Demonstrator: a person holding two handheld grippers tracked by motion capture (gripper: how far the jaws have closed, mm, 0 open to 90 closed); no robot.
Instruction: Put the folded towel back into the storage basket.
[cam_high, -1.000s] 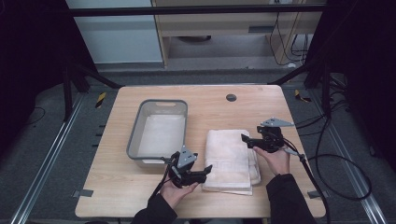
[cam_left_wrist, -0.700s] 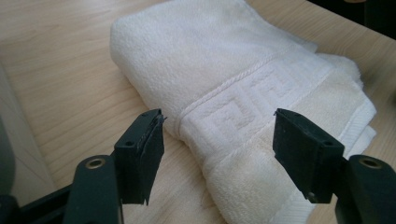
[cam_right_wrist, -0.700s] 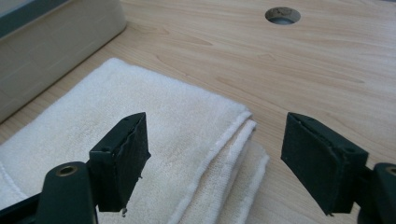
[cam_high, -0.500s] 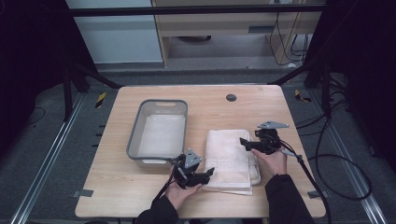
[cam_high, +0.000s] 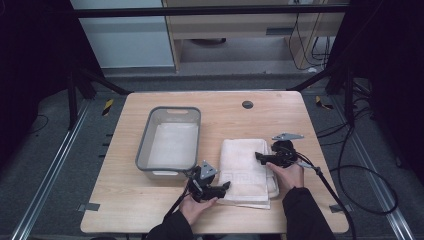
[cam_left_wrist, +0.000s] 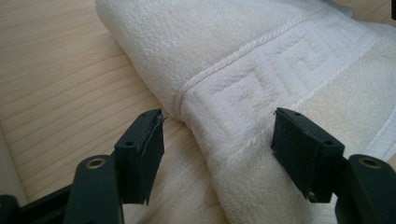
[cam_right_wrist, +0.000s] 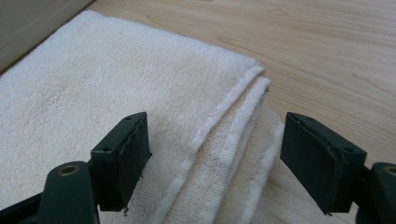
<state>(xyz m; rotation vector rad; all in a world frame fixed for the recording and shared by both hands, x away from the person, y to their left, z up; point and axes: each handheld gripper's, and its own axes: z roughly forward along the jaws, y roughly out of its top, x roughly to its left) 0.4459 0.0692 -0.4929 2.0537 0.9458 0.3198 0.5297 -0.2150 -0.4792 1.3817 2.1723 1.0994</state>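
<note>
Two tools at a folded towel on the bench

Wooden bench (cam_high: 130, 210) carries a grey tub (cam_high: 169, 141) at left w/ a white cloth inside; just right of it lies the folded white towel (cam_high: 247, 170), patterned border toward the person; left tool (cam_high: 224, 188) sits at the towel's near-left corner, jaws released and having just widened a little, the border fold between them but pads not pressing; right tool (cam_high: 259, 157) is at the far-right edge, released, jaws straddling the stacked layers.
</note>
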